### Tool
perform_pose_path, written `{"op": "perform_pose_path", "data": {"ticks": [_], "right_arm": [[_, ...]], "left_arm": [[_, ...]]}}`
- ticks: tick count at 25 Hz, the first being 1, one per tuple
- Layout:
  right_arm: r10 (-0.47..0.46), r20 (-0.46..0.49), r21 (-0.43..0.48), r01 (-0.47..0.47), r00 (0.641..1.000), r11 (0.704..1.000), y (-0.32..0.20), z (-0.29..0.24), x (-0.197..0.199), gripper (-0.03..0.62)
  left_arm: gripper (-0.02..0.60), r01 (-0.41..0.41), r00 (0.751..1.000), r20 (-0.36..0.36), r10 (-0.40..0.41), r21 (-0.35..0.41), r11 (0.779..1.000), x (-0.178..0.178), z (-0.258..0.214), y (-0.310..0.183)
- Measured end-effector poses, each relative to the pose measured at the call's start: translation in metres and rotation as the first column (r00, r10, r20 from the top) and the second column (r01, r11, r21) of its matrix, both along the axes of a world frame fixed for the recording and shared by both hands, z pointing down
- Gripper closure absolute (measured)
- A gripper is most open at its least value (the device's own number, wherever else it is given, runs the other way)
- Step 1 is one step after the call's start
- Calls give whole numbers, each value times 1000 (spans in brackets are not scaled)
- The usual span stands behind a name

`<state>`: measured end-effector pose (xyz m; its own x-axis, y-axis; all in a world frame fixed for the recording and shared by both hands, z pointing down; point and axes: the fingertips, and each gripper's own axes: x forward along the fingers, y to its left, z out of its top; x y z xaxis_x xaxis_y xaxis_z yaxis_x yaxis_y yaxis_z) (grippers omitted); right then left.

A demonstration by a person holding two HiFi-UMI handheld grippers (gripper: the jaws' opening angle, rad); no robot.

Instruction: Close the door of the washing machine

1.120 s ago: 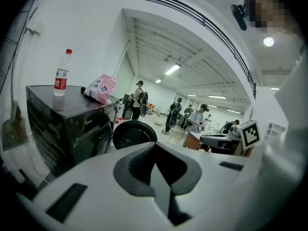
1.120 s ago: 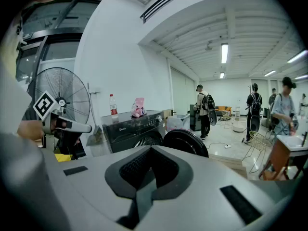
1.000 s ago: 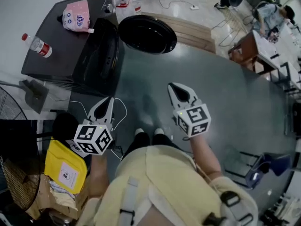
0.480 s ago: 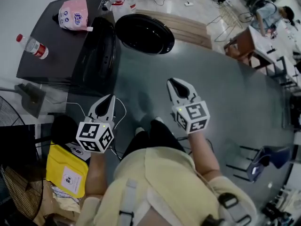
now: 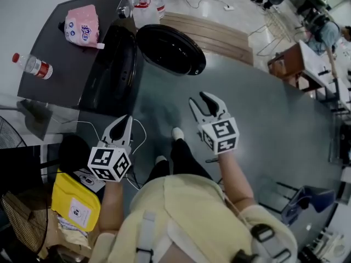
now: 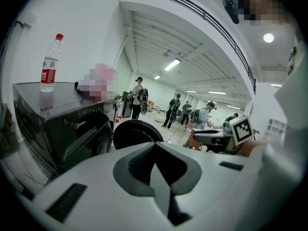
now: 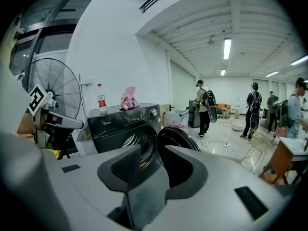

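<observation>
A dark front-loading washing machine [image 5: 82, 53] stands at the upper left of the head view. Its round door [image 5: 171, 49] is swung wide open toward the right. In the right gripper view the machine [image 7: 120, 124] and its drum opening lie ahead, with the door [image 7: 179, 137] just right of centre. My right gripper [image 5: 205, 106] hovers well short of the door. Its jaws are opening and hold nothing. My left gripper [image 5: 122, 126] is shut and empty, lower left, apart from the machine front [image 6: 62, 129].
A water bottle [image 5: 32, 65] and a pink pack [image 5: 81, 24] rest on the machine top. Water jugs [image 5: 145, 7] stand behind it. A fan [image 7: 48, 88] and a yellow bag [image 5: 75, 201] are at the left. A wooden table [image 5: 296, 59] and several people are at the right.
The right gripper's jaws have gone from shut to open. The person has stepped forward, one foot now ahead, and both grippers have shifted slightly toward the machine.
</observation>
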<state>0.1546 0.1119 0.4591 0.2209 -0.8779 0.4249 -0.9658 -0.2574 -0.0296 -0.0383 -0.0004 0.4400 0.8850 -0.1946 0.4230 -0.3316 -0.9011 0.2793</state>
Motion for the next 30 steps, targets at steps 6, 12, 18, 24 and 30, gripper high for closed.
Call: {"op": "perform_pose_path", "data": {"ticks": [6,12,18,24,30], "right_arm": [[-17,17,-33,17,1000,999,-32,20,58,459],[-31,24,-72,33,999,997,-67,42,112,445],[-40,36,-123,44,999,991,-95,67,156,439],[-64,33,-178,69,997,982,-121,95,198,431],[-105,59,-226,116,993,967,-146,129,223,428]], "left_arm": [[591,46,999,-3,-46,-2,999,43,1,-23],[591,81,997,21,-81,-21,996,77,12,-41],[591,128,990,65,-125,-39,991,94,28,-58],[591,180,981,85,-175,-45,983,111,35,-74],[591,218,971,107,-213,-36,975,122,37,-82]]}}
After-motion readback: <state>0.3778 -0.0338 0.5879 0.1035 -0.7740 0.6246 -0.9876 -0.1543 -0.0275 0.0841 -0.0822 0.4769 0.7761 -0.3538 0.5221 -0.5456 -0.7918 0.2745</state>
